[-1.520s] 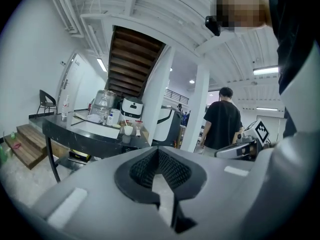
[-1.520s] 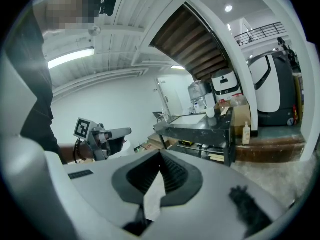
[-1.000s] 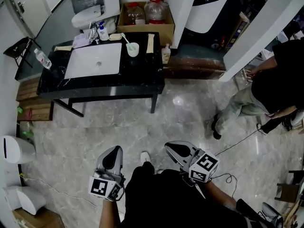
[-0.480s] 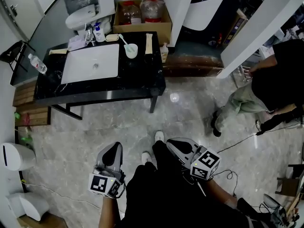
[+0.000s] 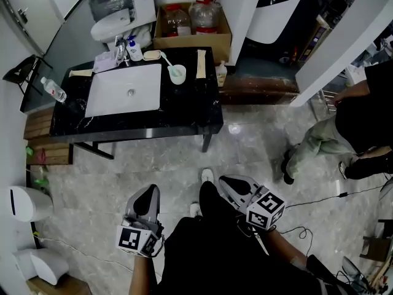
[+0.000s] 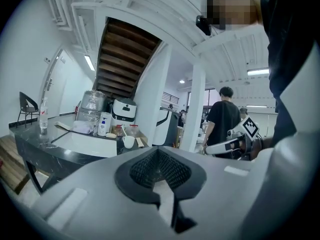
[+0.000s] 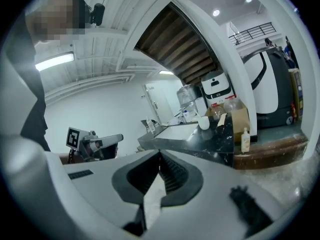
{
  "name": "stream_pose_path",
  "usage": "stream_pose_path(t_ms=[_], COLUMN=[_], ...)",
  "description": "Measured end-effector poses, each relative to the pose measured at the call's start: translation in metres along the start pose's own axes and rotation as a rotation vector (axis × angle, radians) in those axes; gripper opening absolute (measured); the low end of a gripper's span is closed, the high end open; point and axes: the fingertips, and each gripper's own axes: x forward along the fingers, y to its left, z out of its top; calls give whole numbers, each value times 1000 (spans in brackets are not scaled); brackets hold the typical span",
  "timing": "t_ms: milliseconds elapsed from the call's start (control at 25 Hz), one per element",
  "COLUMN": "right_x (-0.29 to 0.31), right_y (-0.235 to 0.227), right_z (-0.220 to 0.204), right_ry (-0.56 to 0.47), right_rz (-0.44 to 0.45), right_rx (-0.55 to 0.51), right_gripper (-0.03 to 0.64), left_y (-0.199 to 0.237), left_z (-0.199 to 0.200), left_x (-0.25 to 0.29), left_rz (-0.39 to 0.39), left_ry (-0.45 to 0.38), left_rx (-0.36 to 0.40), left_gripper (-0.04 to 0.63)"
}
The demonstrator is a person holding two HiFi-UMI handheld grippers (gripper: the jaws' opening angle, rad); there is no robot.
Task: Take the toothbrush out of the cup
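The surface (image 5: 184, 112) has been drawn nearer as a step is taken. The left hand-held gripper (image 5: 147, 194) and right hand-held gripper (image 5: 228, 182) are carried closed and empty, since the toothbrush (image 5: 169, 63) stands in its cup (image 5: 177, 74) well ahead, judged out of reach.

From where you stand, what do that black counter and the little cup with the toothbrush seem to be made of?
Counter: likely polished black marble or stone, glossy with pale veins.
Cup: plain white, smooth; ceramic or plastic, too small to tell.
Toothbrush: pale, probably plastic.
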Motion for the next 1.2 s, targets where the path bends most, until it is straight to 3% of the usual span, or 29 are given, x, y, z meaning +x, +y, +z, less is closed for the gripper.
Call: stream_pose_path(t_ms=[560, 1200], right_x=[52, 83], right_y=[-86, -187], right_z=[38, 88], right_ry=[41, 49], right_rz=[46, 118], right_rx=[24, 10], right_gripper=[14, 14], left_y=[32, 32], left_z=[24, 67], left_x=[92, 176], left_rz=[59, 147], left_ry=[37, 27], left_rx=[-4, 9], left_gripper=[9, 9])
